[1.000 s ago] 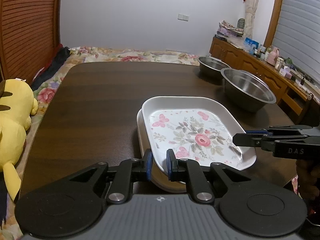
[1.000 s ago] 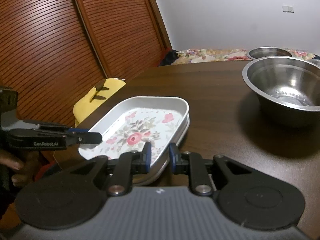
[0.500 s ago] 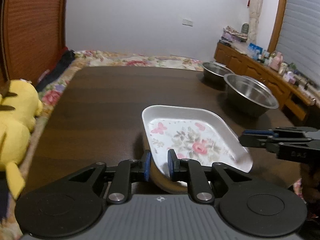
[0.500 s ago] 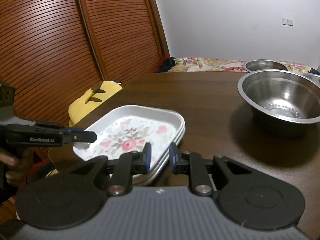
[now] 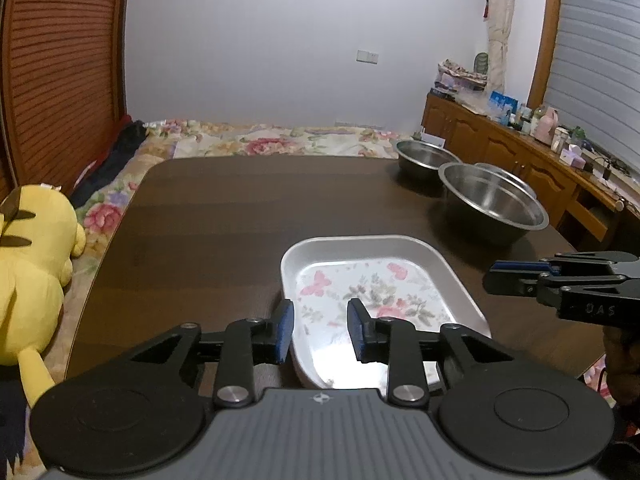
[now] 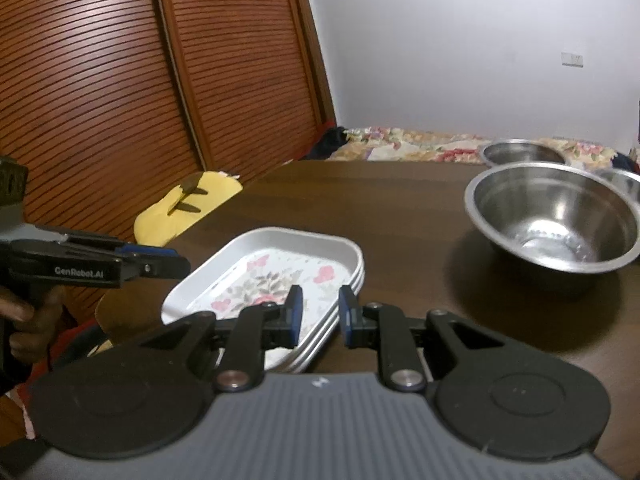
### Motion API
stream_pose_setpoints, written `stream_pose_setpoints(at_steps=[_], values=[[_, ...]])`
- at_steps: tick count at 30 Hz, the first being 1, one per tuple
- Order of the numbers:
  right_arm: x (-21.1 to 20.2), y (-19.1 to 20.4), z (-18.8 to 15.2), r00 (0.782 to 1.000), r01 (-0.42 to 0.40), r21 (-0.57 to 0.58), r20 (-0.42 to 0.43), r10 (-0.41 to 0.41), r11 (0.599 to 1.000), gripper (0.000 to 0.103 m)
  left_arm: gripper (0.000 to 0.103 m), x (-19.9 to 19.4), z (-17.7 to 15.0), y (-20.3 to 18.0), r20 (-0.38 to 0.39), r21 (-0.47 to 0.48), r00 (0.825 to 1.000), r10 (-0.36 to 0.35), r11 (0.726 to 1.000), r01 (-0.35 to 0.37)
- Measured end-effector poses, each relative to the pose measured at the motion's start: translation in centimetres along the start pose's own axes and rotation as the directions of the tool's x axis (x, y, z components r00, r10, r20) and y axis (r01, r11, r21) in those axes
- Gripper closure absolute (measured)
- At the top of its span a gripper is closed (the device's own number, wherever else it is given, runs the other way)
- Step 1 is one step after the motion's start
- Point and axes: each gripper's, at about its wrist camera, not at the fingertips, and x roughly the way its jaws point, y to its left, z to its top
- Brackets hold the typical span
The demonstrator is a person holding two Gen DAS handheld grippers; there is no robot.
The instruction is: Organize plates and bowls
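Observation:
A stack of white rectangular plates with a floral print lies flat on the dark wooden table. My left gripper is open, its fingers hanging over the stack's near edge without gripping it. My right gripper is open at the stack's right corner, nothing between its fingers. Each gripper shows in the other's view: right gripper, left gripper. A large steel bowl stands beyond the plates, a smaller steel bowl farther back, and a third bowl's rim peeks from behind the large one.
A yellow plush toy lies off the table's left side. A bed with a floral cover is behind the table. A wooden sideboard with small items runs along the right wall. A hand holds the left gripper.
The top plate, offset and held at its near edge before, now sits squared on the stack. My left gripper has opened wider. Both grippers have drawn back and risen a little.

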Motion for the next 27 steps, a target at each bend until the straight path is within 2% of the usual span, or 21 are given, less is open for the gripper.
stream_pose_setpoints(at_steps=[11, 16, 18, 20, 22, 25, 27], values=[[-3.0, -2.5, 1.2, 0.994, 0.083, 0.030, 0.074, -0.085, 0.996, 0.082, 0.068, 0.7, 1.8, -1.8, 0.027, 0.038, 0.999, -0.027, 0.999, 0.026], [-4.5, -4.4, 1.1, 0.984, 0.141, 0.044, 0.104, -0.145, 0.989, 0.081, 0.061, 1.4, 2.6, -3.4, 0.041, 0.068, 0.998, -0.042, 0.997, 0.039], [-5.1, -5.3, 1.1, 0.978, 0.168, 0.061, 0.117, -0.174, 0.984, 0.073, 0.058, 1.8, 3.1, -4.1, 0.044, 0.075, 0.998, -0.054, 0.996, 0.050], [-5.4, -5.9, 1.2, 0.970, 0.192, 0.069, 0.136, -0.200, 0.979, 0.052, 0.052, 2.2, 3.5, -4.9, 0.054, 0.090, 0.996, -0.066, 0.994, 0.061], [-5.8, -6.8, 1.2, 0.962, 0.220, 0.074, 0.150, -0.229, 0.973, 0.051, 0.047, 2.6, 4.1, -5.7, 0.066, 0.103, 0.994, -0.082, 0.992, 0.075], [-6.0, -7.7, 1.5, 0.951, 0.251, 0.074, 0.170, -0.260, 0.965, 0.041, 0.044, 3.4, 5.2, -6.9, 0.078, 0.110, 0.991, -0.108, 0.989, 0.099], [-6.1, -8.3, 1.7, 0.943, 0.268, 0.071, 0.186, -0.277, 0.961, 0.040, 0.044, 4.0, 5.9, -7.9, 0.087, 0.119, 0.989, -0.121, 0.987, 0.110]])
